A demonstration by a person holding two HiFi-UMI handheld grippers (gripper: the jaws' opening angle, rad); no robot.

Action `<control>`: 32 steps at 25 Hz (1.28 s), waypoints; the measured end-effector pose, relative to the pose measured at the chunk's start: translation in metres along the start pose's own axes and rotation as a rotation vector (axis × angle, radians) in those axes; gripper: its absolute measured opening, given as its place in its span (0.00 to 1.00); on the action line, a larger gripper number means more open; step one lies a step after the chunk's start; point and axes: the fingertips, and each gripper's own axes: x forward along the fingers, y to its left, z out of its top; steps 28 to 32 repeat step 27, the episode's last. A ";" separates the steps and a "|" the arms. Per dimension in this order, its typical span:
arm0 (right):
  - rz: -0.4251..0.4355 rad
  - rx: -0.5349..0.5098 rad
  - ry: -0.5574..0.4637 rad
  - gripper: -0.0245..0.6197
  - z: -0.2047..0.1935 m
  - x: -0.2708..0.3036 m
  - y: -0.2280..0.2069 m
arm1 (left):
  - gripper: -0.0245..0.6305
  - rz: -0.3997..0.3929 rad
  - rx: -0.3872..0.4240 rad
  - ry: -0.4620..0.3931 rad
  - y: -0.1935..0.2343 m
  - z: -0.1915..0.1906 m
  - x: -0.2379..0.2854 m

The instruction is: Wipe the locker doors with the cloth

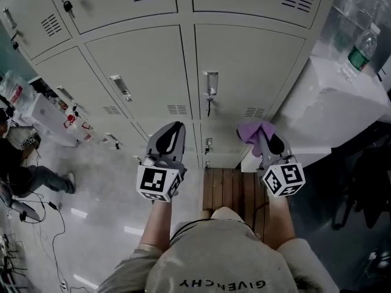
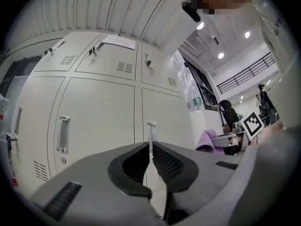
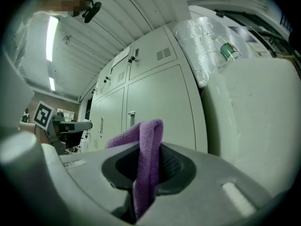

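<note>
Pale grey locker doors [image 1: 244, 66] [image 2: 99, 112] [image 3: 160, 107] fill the wall in front of me. My right gripper [image 1: 266, 140] [image 3: 149, 150] is shut on a folded purple cloth [image 1: 254, 131] [image 3: 146, 159], which sticks out above its jaws, a short way off a lower locker door. My left gripper [image 1: 170, 136] [image 2: 150, 155] is shut with nothing between its jaws, held level with the right one and short of the doors. The cloth [image 2: 209, 140] also shows at the right of the left gripper view.
A white cabinet [image 1: 342, 102] [image 3: 254, 112] stands right of the lockers with a plastic bottle [image 1: 361, 46] [image 3: 226, 50] on top. Door handles [image 1: 211, 83] [image 1: 120, 86] stick out. A wooden slat platform [image 1: 235, 191] lies underfoot. A seated person [image 1: 24, 170] and cables are at left.
</note>
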 end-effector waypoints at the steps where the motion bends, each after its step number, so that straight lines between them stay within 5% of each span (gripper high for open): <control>1: 0.001 -0.003 -0.007 0.13 0.003 -0.001 0.002 | 0.07 0.001 -0.001 -0.003 0.001 0.002 -0.002; 32: -0.002 0.008 0.008 0.13 -0.007 -0.041 0.014 | 0.07 -0.026 -0.042 0.050 -0.029 -0.014 -0.024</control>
